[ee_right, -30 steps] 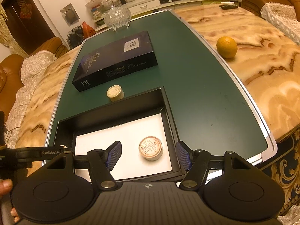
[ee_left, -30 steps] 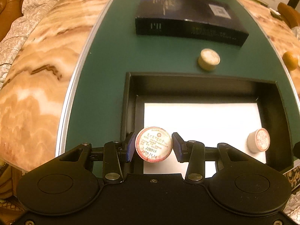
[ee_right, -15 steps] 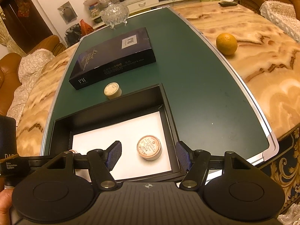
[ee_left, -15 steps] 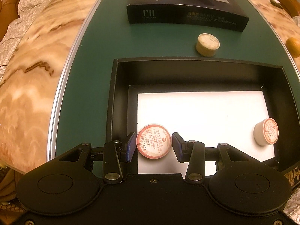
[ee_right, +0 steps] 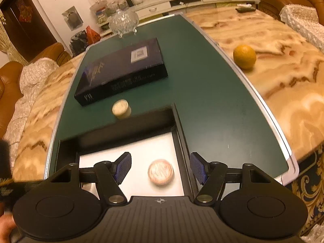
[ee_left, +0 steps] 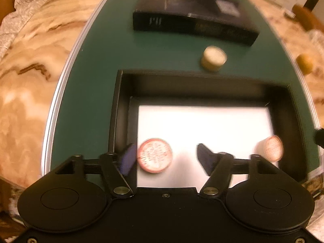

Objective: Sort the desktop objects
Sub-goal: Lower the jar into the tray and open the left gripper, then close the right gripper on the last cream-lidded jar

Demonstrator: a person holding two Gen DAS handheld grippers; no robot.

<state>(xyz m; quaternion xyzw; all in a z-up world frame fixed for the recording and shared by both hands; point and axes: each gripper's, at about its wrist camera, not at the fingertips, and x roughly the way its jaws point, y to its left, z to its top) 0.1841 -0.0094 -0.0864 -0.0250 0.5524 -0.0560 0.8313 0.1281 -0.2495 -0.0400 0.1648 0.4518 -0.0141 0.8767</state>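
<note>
Left wrist view showed the left tool (ee_left: 165,158), jaws just opened, releasing a round tin (ee_left: 155,155) into the black tray (ee_left: 202,85) beside another tin (ee_left: 272,148); one cream tin (ee_left: 213,58) remained on the green surface (ee_left: 91,101); the right tool (ee_right: 160,168) hovered open, empty

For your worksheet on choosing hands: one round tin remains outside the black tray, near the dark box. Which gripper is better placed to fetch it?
Right, probably: the right gripper stands open and empty; the left gripper has just been opening, with a tin between its fingers.
</note>
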